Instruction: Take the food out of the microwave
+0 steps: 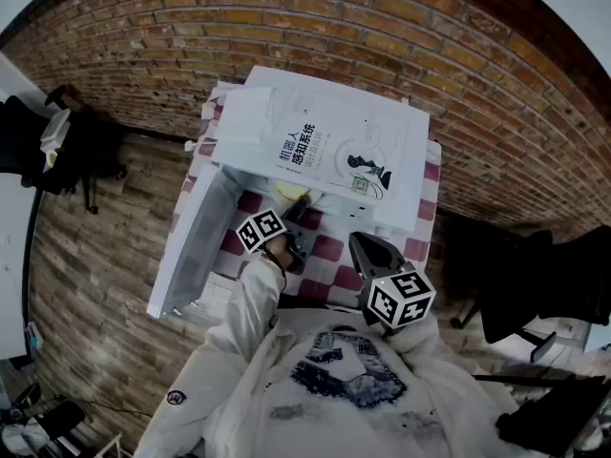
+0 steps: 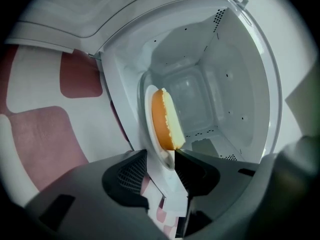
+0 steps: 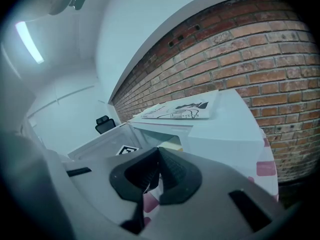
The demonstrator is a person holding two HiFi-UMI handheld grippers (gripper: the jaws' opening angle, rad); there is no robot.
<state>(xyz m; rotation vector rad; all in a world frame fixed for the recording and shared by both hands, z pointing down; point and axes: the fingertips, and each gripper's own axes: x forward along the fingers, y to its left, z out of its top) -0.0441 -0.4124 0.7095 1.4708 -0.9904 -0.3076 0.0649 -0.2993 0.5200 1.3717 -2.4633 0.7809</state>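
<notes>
Left gripper (image 2: pixel 161 155) inside open white microwave (image 2: pixel 235 84), seemingly clamped on rim of round white plate (image 2: pixel 149 104), orange-yellow cake (image 2: pixel 163 121) at twelve o'clock, right gripper (image 3: pixel 156 151) jaws together.

Looking down from the head view, the white microwave oven (image 1: pixel 320 151) hides nearly all of its own cavity under its top. Only a sliver of the orange-crusted yellow cake (image 1: pixel 286 191) shows at the microwave's mouth, and the tips of the left tongs (image 1: pixel 302 208) are lost there. In the left gripper view, the lower rim of the white round plate (image 2: pixel 148 109) is covered by the jaws, and I can't tell whether they pinch it.
</notes>
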